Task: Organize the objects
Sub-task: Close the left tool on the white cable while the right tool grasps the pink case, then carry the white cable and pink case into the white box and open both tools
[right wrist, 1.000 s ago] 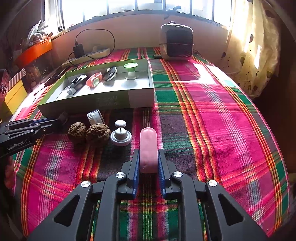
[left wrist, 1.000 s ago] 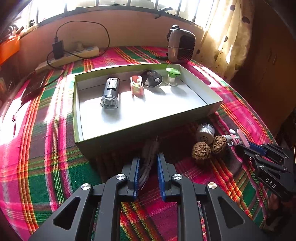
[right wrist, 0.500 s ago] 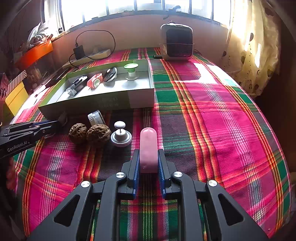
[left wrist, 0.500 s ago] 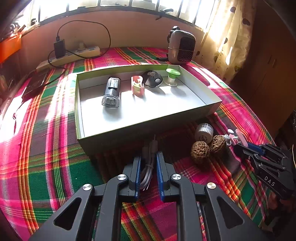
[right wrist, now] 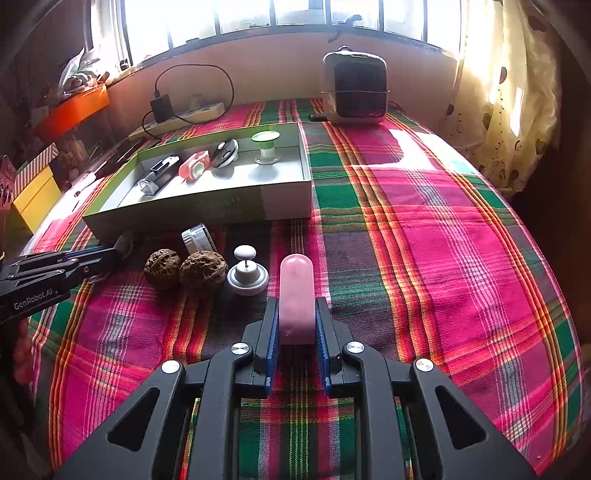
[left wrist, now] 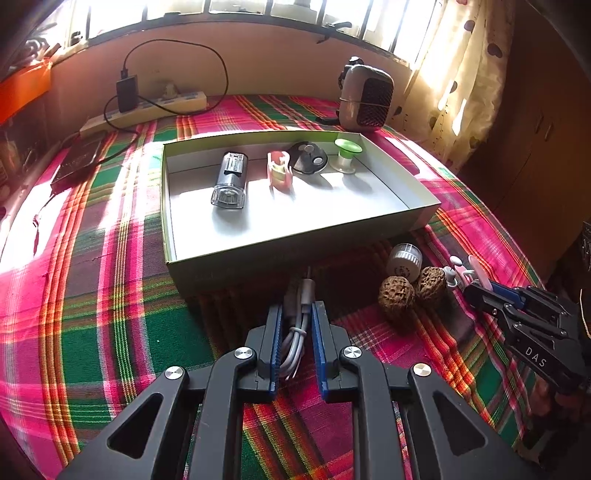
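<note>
The right gripper carries white letters "DAS" on its side; the left gripper carries "GenRobot.AI".

plaid cloth covered the surface | small heater stood at far edge below window | power strip with black charger plugged in, far left | spotted curtain hung right | orange box left
</note>
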Demonstrator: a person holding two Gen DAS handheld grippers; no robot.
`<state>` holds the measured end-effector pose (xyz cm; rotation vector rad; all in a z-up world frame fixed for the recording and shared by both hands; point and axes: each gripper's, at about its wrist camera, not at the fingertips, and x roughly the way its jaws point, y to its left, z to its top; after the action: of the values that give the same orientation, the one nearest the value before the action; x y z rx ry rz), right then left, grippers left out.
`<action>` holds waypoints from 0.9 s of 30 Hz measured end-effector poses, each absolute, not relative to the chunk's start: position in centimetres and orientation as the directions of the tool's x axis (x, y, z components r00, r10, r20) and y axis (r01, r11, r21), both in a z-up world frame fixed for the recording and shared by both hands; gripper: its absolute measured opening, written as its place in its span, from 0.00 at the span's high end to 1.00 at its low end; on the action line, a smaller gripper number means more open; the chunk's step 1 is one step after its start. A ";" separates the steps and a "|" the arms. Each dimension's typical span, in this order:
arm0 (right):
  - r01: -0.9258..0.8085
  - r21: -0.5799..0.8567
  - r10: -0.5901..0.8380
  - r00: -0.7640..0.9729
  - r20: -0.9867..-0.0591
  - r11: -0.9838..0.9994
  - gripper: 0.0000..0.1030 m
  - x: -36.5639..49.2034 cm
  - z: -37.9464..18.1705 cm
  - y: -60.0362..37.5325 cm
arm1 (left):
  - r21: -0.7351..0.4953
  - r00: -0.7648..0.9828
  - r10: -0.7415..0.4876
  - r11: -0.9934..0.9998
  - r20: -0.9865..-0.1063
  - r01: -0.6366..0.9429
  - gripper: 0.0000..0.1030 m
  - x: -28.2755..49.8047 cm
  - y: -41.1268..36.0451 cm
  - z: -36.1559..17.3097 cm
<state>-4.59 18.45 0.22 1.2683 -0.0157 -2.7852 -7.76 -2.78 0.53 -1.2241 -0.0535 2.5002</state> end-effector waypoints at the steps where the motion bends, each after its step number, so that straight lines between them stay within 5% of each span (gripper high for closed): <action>1: 0.070 0.044 -0.079 -0.655 -0.751 -0.997 0.82 -4.5 0.3 18.5 | -0.189 -0.566 0.329 -0.937 -0.756 -0.293 0.87 -7.6 -2.8 0.6; 27: 0.135 0.044 -0.127 -0.698 -0.704 -0.990 0.82 -5.8 3.9 18.0 | -0.209 -0.625 0.337 -0.940 -0.704 -0.271 0.87 -8.2 -3.6 4.6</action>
<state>-5.79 18.03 3.90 1.1480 0.0169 -2.7710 -8.17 -3.60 4.62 -1.1329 -0.1170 2.5605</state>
